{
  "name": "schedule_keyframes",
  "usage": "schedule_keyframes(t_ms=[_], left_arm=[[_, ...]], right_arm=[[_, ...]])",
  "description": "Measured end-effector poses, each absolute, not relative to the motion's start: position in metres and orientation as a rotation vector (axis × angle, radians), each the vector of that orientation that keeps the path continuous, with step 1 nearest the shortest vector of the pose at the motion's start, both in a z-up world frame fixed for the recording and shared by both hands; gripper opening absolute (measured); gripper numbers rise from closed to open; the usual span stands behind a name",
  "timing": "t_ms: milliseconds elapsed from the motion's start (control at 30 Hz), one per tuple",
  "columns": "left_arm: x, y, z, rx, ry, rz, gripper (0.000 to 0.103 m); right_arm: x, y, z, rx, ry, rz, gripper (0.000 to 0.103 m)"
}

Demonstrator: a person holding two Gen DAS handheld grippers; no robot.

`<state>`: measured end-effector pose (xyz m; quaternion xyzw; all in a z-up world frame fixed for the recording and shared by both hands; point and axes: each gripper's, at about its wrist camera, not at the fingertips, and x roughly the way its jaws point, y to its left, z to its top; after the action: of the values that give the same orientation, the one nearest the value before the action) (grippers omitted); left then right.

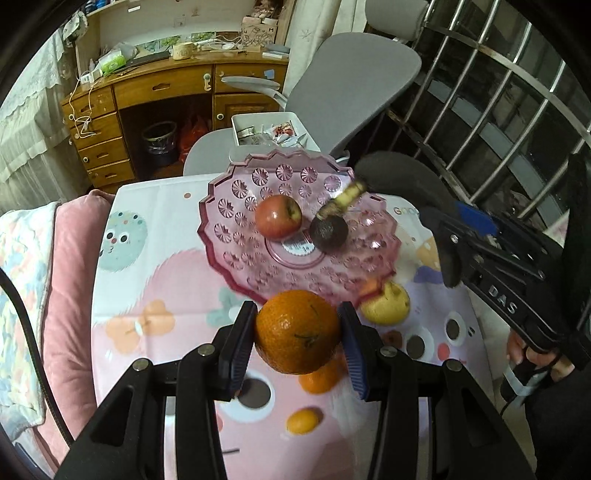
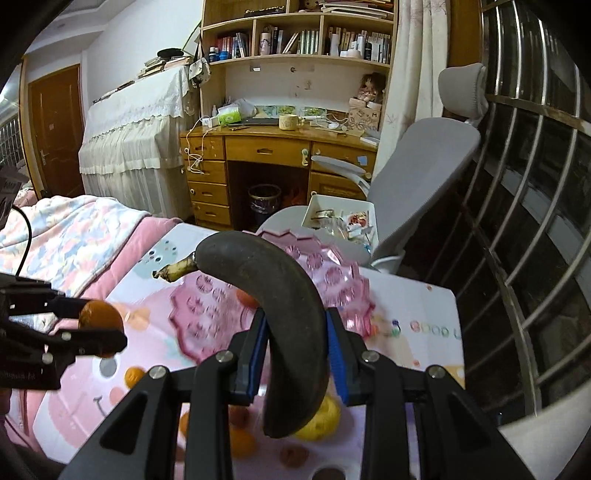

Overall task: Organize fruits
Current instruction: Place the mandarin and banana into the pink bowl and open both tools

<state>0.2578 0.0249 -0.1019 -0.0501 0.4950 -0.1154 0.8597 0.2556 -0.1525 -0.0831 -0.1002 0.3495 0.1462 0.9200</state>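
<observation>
Banana (image 2: 284, 332) upright in right claw (image 2: 295, 354), stem up-left

A wooden desk (image 2: 273, 162) with drawers stands against the far wall, cluttered on top, with a yellow mug (image 2: 289, 121) among the mess. Bookshelves (image 2: 299, 33) rise above it. A dark waste bin (image 2: 264, 205) sits in the kneehole. A grey office chair (image 2: 417, 184) carries a white tray (image 2: 340, 218) of odds and ends (contents unclear). Pink bedding (image 1: 62, 266) lies at the left.

Blackened banana (image 2: 291, 317) in right tool (image 2: 297, 354)
</observation>
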Motion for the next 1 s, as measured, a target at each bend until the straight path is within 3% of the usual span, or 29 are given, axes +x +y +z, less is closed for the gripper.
schedule_keyframes(t_ms=[400, 800, 933, 1000], left_arm=[[0.321, 0.012, -0.146, -0.126, 1.106, -0.175, 0.043], [0.347, -0.003, -0.175, -0.133, 1.202, -0.138, 0.045], [0.343, -0.007, -0.168, -0.128, 1.196, -0.127, 0.064], [0.340, -0.007, -0.163, -0.127, 1.188, -0.116, 0.065]], right_arm=[[0.352, -0.147, -0.132, -0.212, 0.751, 0.356, 0.031], [0.383, -0.152, -0.178, -0.164, 0.880, 0.372, 0.033], [0.384, -0.161, -0.177, -0.114, 0.885, 0.387, 0.037], [0.381, -0.165, -0.172, -0.101, 0.878, 0.387, 0.044]])
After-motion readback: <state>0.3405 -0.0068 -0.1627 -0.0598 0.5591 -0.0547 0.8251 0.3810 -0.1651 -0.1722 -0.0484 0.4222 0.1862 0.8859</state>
